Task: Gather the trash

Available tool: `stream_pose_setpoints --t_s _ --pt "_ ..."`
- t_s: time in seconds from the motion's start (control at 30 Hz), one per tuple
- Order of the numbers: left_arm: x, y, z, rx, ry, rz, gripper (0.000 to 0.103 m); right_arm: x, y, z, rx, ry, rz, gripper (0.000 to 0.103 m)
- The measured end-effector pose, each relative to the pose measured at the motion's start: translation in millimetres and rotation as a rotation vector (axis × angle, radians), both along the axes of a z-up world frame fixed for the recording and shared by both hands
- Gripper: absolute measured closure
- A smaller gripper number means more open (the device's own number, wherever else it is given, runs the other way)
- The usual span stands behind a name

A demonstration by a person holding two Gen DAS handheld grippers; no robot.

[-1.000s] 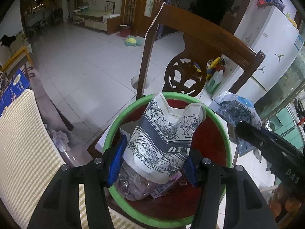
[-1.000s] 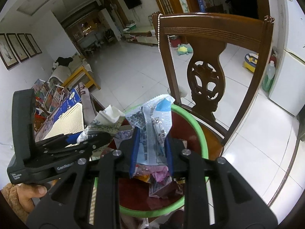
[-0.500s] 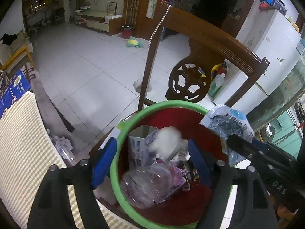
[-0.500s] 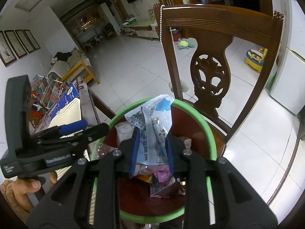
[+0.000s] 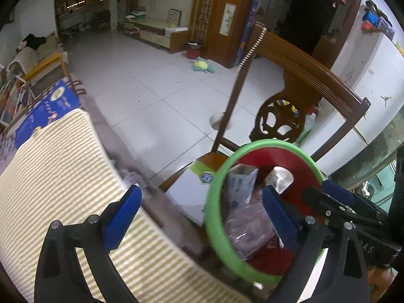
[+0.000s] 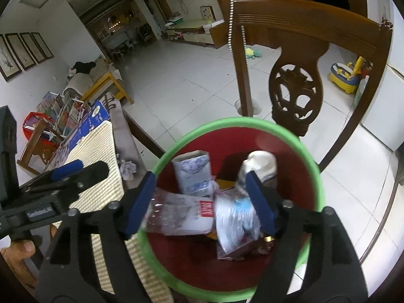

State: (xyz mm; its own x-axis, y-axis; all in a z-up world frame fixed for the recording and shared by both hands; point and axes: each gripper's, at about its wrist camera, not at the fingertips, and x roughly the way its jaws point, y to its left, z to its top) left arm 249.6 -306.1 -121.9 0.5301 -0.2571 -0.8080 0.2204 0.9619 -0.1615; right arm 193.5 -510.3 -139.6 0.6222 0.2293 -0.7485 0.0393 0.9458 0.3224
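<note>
**Both grippers open over the bin**

The left gripper [image 5: 199, 208] is wide open and holds nothing. One blue finger [image 5: 123, 213] hangs over the striped cloth [image 5: 63, 176] on the table. The other blue finger sits over the bin [image 5: 214, 217].

The right gripper [image 6: 202, 202] is wide open too, and it holds nothing. It hangs right above the bin [image 6: 313, 166], which is red inside with a green rim. The bin sits on a brown chair [image 6: 295, 85], just beside the table edge.

The trash lies inside the bin. There is a blue and white carton [image 6: 193, 174] standing up near the back. A white cup [image 6: 261, 162] lies beside it. A clear bottle [image 6: 176, 214] lies on its side at the front, and part of it is blurry. A shiny wrapper [image 6: 234, 222] lies next to the bottle, between the right gripper's fingers. It is blurry too.

A crumpled tissue [image 6: 128, 168] lies on the table edge, outside the bin. A white box [image 5: 190, 192] lies on the chair seat, touching the bin's side. A string of beads [image 6: 230, 22] hangs on the chair back.
</note>
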Motion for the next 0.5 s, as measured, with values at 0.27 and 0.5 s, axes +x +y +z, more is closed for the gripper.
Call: stream_pose_setpoints --t_s 0.27,0.5 --pt "-30 66 11 -0.037 -0.034 0.043 0.008 -23 55 15 -0.026 -0.025 0.005 0.01" --pt "-74 130 34 -0.049 -0.134 0.07 0.008 -63 128 43 -0.113 -0.13 0.016 0.005"
